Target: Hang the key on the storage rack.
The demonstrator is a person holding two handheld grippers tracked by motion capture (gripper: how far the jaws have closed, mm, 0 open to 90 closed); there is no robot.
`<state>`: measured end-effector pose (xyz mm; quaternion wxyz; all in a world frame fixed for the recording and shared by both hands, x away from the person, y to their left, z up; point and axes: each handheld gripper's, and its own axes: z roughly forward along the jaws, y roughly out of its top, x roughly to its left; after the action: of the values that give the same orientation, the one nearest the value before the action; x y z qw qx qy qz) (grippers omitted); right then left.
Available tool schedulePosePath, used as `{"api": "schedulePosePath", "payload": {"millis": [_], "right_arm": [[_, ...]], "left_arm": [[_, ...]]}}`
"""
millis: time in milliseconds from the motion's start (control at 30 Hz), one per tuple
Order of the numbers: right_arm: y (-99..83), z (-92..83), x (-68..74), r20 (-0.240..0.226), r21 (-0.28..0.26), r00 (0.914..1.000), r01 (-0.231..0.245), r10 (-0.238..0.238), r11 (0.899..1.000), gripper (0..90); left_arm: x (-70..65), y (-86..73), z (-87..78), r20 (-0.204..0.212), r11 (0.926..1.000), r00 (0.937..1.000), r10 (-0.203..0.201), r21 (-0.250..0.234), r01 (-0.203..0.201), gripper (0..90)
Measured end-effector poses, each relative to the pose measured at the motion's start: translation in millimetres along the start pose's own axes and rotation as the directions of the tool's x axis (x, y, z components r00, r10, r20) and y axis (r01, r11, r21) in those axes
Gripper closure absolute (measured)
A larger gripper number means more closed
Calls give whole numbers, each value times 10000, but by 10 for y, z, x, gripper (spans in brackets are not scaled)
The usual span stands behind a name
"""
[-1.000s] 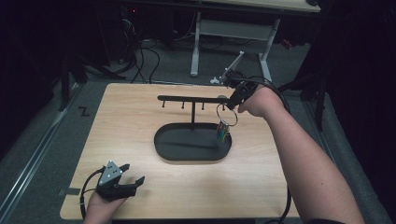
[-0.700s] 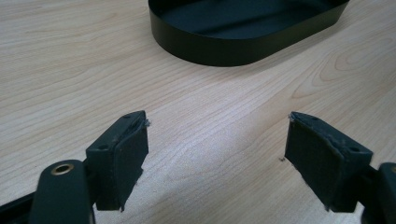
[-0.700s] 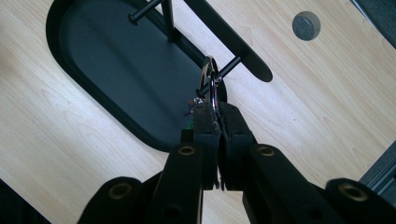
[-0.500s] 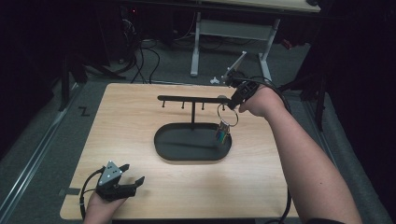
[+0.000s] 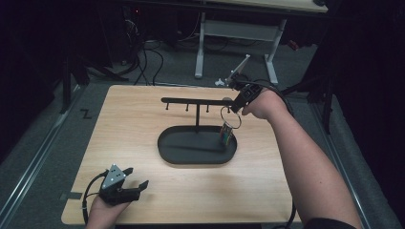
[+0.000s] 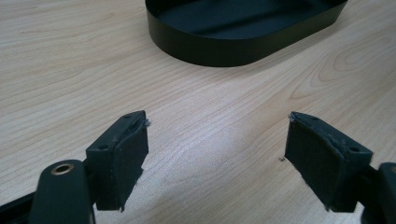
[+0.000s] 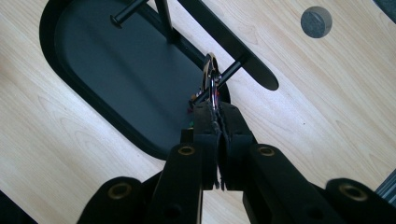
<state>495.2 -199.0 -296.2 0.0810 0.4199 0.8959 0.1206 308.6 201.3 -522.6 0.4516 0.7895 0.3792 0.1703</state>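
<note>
A black stand has a horizontal bar [image 5: 196,100] with short pegs over an oval tray [image 5: 191,143]. My right gripper [image 5: 235,106] is at the bar's right end, shut on a metal key ring [image 5: 230,117] from which a colourful tag [image 5: 225,135] hangs over the tray. In the right gripper view the gripper [image 7: 215,109] pinches the ring [image 7: 212,79] right at the end peg [image 7: 229,74]; I cannot tell whether the ring is around the peg. My left gripper [image 5: 137,176] rests open and empty at the table's near left, and its own view shows it [image 6: 217,119] facing the tray [image 6: 243,28].
The wooden table [image 5: 124,129] has bare room left of the tray. A round grey plug [image 7: 316,22] sits in the tabletop beyond the bar's end. Behind the table stand a white desk frame [image 5: 239,33] and cables on the floor.
</note>
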Motion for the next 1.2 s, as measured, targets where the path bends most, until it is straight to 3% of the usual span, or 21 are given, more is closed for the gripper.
{"api": "schedulePosePath", "payload": {"millis": [167,300,467,567,600,700,767,800,867,967,1100,1200], "right_arm": [[-9,11,-22,-38,-39,9998,-180,180,9998,869],[4,-24,-16,13,-474,9997,-248,249,9986,802],[-30,-7,18,75,-651,9993,-369,375,9972,746],[-76,49,52,29,-638,9984,-567,570,9963,653],[-92,62,49,77,-750,9990,-438,445,9962,599],[-152,73,74,-135,-1094,9975,-698,688,9915,447],[-174,75,93,-64,-1121,9965,-834,833,9902,403],[-223,75,128,268,-1286,9960,-808,849,9884,331],[-283,79,168,411,-1509,9961,-708,778,9860,284],[-377,115,217,684,-1518,9967,-323,431,9879,249],[-514,184,240,1204,-1830,9894,-578,808,9814,239],[-625,242,253,1108,-2055,9918,-400,638,9778,238]], "left_arm": [[-1,-2,-4,11,10000,10000,-10,-1,10,218],[4,-1,3,1,10000,10000,-31,3,31,219],[0,4,20,12,10000,10000,1,65,-1,219],[-15,3,17,29,9999,10000,64,83,-64,218],[-17,1,17,19,10000,10000,61,62,-62,219],[-15,4,20,22,9999,10000,76,77,-76,218],[-14,6,27,13,9999,10000,74,95,-74,218],[-20,6,37,-13,9999,9999,106,116,-106,218],[-36,7,45,1,9997,9998,174,172,-174,218],[-51,4,50,-4,9995,9998,207,230,-207,219],[-43,1,47,-38,9995,9998,214,221,-213,219],[-37,-3,51,-45,9996,9998,174,234,-173,219]]}}
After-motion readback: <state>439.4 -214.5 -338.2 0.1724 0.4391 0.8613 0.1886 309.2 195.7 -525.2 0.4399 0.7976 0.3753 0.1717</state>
